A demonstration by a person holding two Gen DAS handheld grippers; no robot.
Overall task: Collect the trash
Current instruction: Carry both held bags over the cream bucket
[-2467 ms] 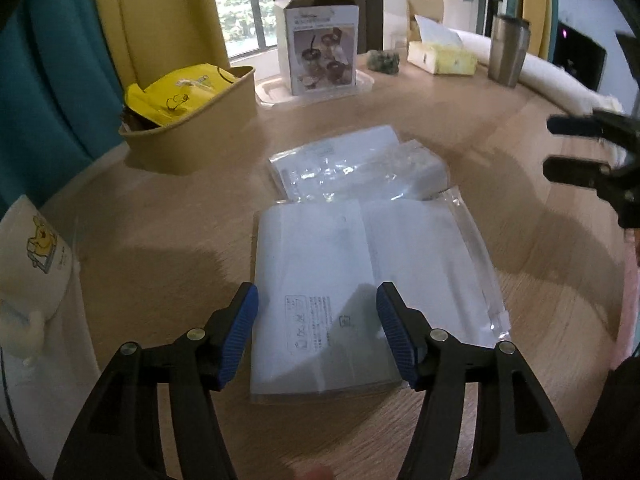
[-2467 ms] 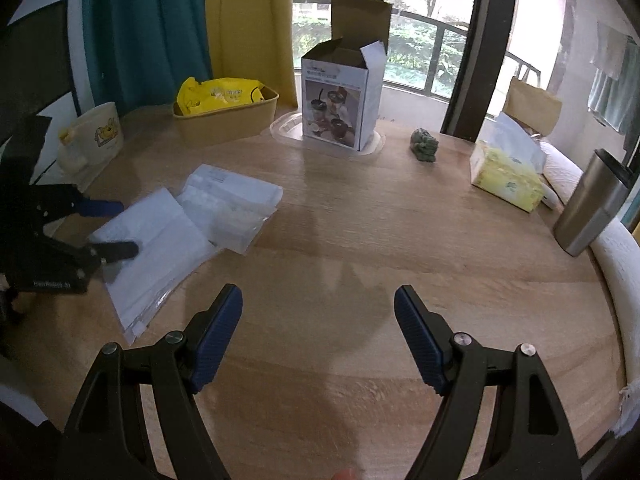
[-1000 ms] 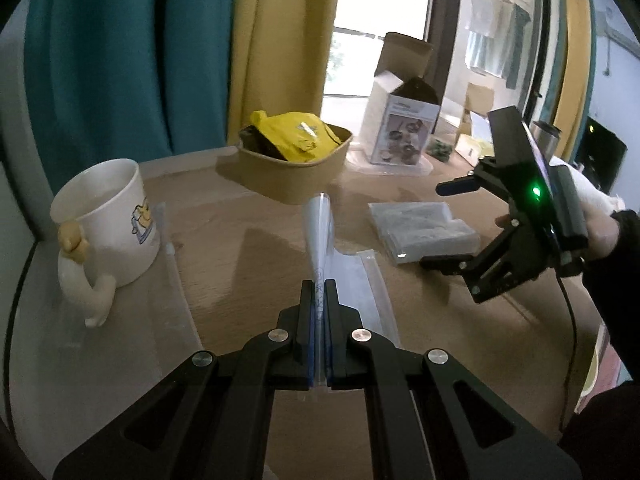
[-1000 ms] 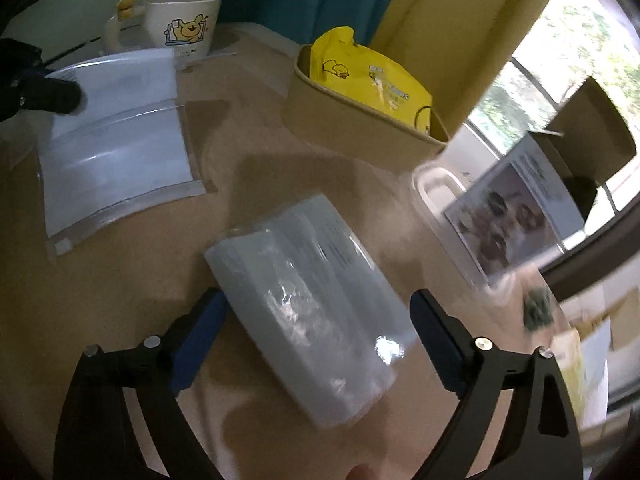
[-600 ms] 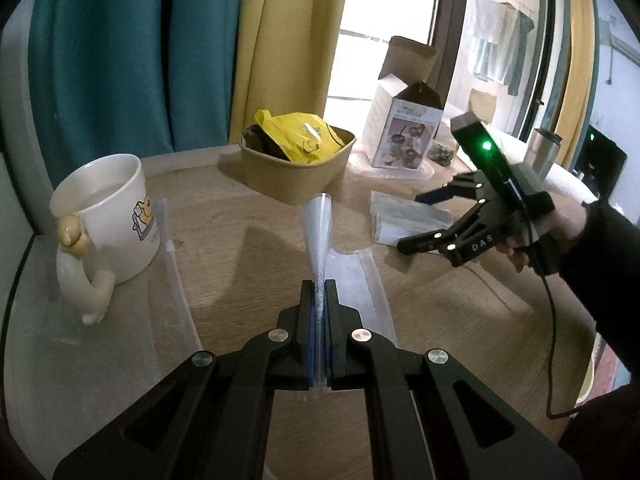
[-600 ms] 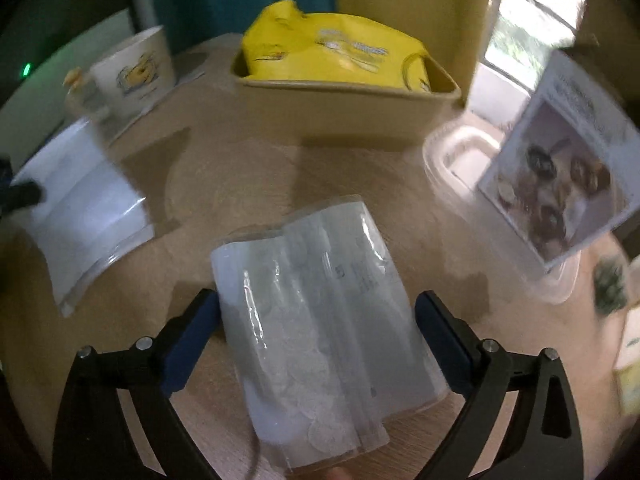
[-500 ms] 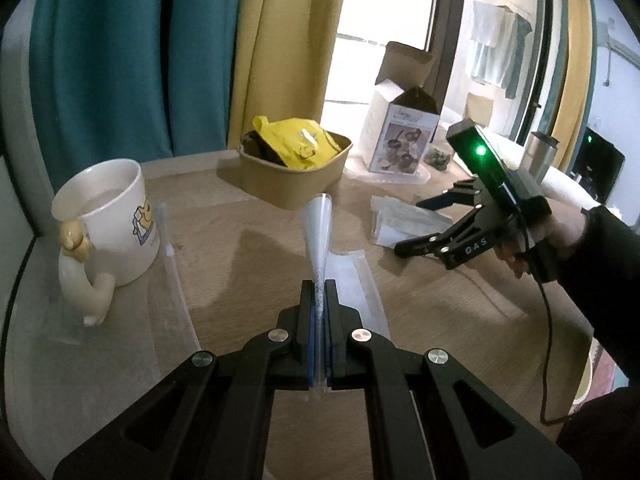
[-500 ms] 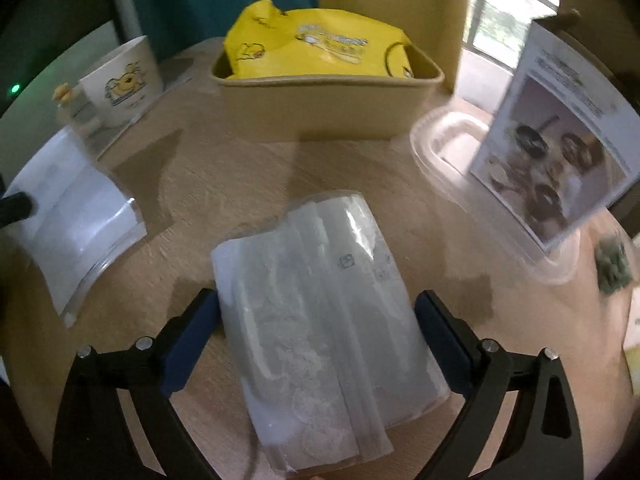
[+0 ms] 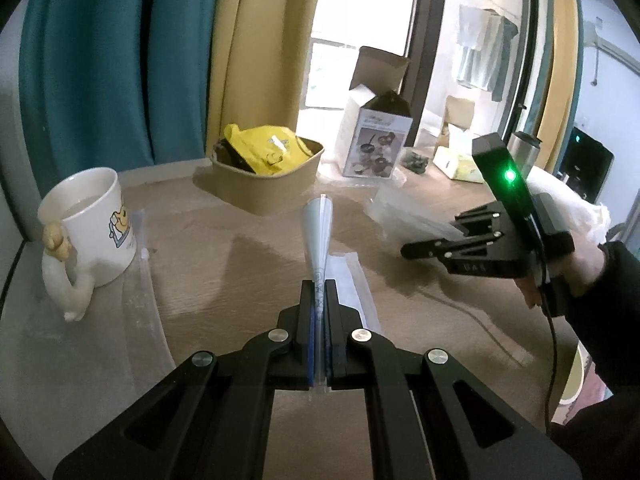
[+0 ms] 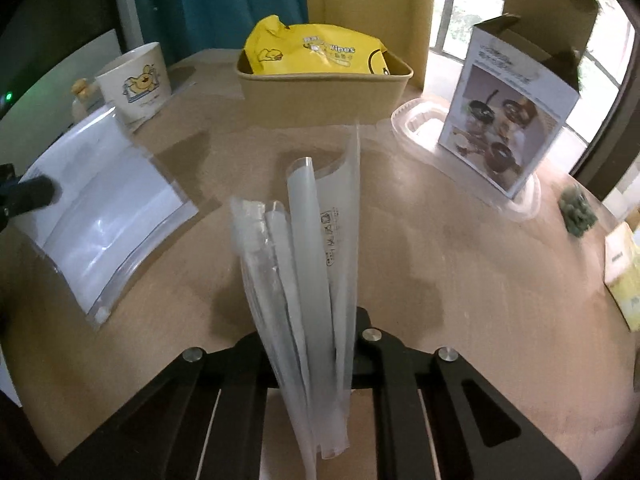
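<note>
My left gripper [image 9: 319, 312] is shut on the edge of a flat white plastic bag [image 9: 318, 236], which stands edge-on between the jaws; the right wrist view shows the same bag [image 10: 108, 204] lifted off the wooden table at one side. My right gripper [image 10: 316, 344] is shut on a bundle of clear plastic bags [image 10: 304, 248], pinched upright and crumpled. In the left wrist view the right gripper [image 9: 424, 246] holds those clear bags [image 9: 404, 212] just above the table.
A tan paper tray [image 10: 320, 88] with a yellow wipes pack [image 10: 316, 52] sits at the back. A duck mug [image 9: 92, 220] stands left. An open product box [image 10: 508, 120] on a clear lid, a tissue box [image 10: 624, 272] and a steel tumbler [image 9: 526, 152] stand right.
My right gripper has closed on the clear bags, which now stand crumpled between its jaws instead of lying flat. My left gripper still holds the white bag, barely moved.
</note>
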